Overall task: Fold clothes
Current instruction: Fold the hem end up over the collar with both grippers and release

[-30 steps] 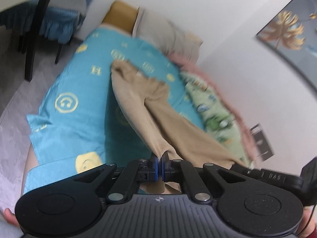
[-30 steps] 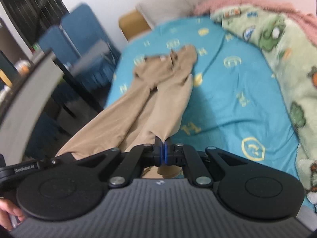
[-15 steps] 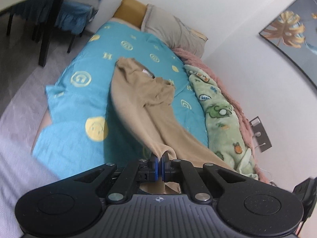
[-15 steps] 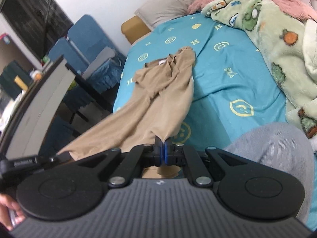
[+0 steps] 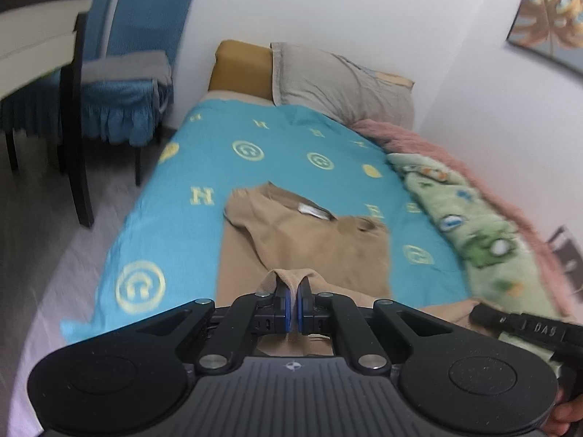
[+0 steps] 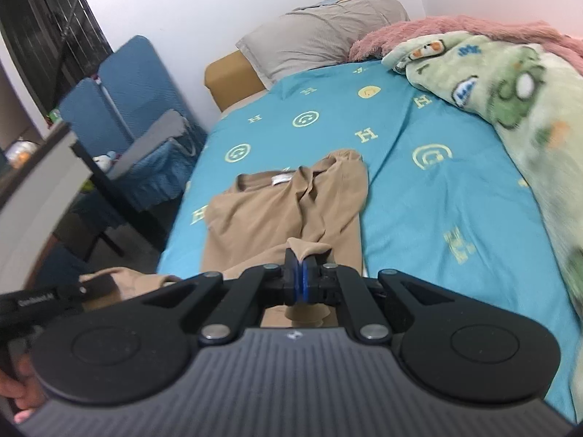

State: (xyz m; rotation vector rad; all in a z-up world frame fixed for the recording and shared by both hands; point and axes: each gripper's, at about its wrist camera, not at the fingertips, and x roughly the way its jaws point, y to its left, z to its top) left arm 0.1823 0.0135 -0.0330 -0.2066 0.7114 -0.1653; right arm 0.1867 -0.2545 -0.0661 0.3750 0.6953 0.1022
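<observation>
jaws, left: the left gripper (image 5: pixel 292 304) was clamped shut on a pinch of tan cloth, blue pads pressed together, fabric bulging out above them.
jaws, right: the right gripper (image 6: pixel 301 280) was likewise closed tight on a fold of the same tan cloth.
garment: the tan trousers (image 5: pixel 306 240) lay lengthwise on the teal bedsheet (image 5: pixel 175 218), centre of both views; waistband with a white label (image 5: pixel 315 213) at the far end, leg ends toward the cameras, in the grippers.
step in hand: judged as the first lengthwise fold, both leg ends held and being carried over toward the waistband.
next move: probably lay the held ends down on or near the waistband, edges square, then let go with both; both sides need to land level or the fold skews.
surroundings: grey pillow (image 6: pixel 324 36) upper centre; green cartoon blanket (image 6: pixel 510 102) and pink fleece (image 6: pixel 455 29) along the right edge; blue chairs (image 5: pixel 124 58) and a table edge (image 5: pixel 36 36) upper left.
hidden: the gripper bodies covered the lower part of both frames, so the nearest stretch of cloth was unseen.
hard to tell: which part of the hem each gripper held; whether the legs were stacked neatly; frame edges smeared.
cut off: wall picture (image 5: pixel 550 14) upper right, clipped by the frame.
</observation>
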